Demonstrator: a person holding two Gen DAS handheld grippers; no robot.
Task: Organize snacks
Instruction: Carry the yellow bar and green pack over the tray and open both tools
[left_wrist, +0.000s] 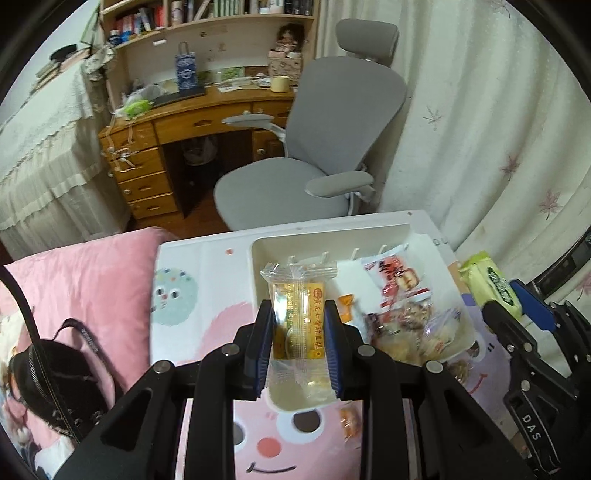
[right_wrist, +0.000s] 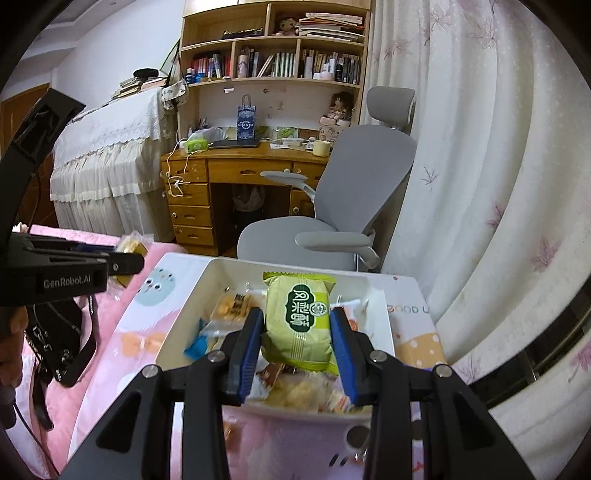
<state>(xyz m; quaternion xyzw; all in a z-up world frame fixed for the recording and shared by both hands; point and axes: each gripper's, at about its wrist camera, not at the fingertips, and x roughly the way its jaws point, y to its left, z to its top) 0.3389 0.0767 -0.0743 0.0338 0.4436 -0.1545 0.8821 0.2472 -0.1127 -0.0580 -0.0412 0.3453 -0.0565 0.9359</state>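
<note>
The left gripper (left_wrist: 299, 332) is nearly closed, its blue pads pinching a clear-wrapped yellow snack (left_wrist: 297, 317) held up above the near left corner of the cream tray (left_wrist: 406, 236). The right gripper (right_wrist: 297, 339) is closed just as narrowly on a green snack packet (right_wrist: 299, 321), which hangs over the middle of the same tray.

The tray sits on a cartoon-print blanket (left_wrist: 192, 317) spread across the bed. Inside it, seen from the left wrist, a red-and-white packet (left_wrist: 400, 280) lies toward two o'clock, and a heap of clear-bagged biscuits (left_wrist: 413, 328) fills the near right, toward four o'clock. From the right wrist, an orange cracker packet (right_wrist: 232, 306) lies in the tray toward ten o'clock, with a blue-wrapped sweet (right_wrist: 197, 345) just below it at about eight. A small orange sweet (left_wrist: 349, 421) lies outside the tray on the blanket
</note>
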